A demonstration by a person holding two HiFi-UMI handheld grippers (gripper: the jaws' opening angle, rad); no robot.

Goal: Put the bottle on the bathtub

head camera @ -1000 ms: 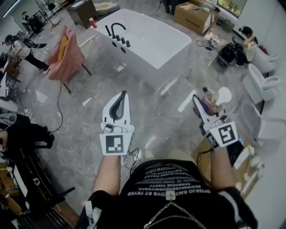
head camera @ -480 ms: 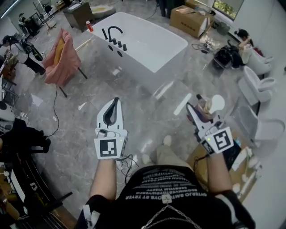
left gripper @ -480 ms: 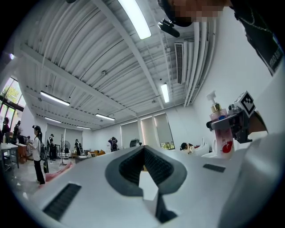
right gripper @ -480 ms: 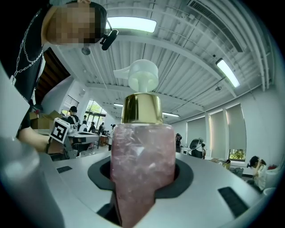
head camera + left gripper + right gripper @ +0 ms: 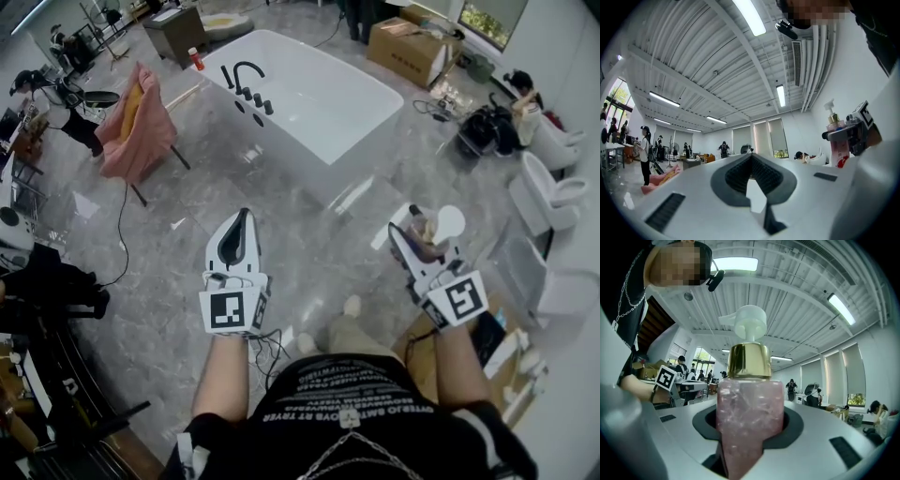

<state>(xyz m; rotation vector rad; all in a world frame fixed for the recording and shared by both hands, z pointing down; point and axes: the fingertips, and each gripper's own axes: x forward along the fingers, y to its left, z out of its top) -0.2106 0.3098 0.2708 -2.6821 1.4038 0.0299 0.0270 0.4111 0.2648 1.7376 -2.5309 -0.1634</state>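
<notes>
Half the bottle (image 5: 749, 413) hides within right hand-held gripper (image 5: 748, 439).

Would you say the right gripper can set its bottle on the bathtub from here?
Probably not yet: the right gripper holds the bottle well short of the bathtub, with bare floor between. Nothing blocks the way.

Upside-down white lettering on the black shirt (image 5: 352, 389), too small to read.
</notes>
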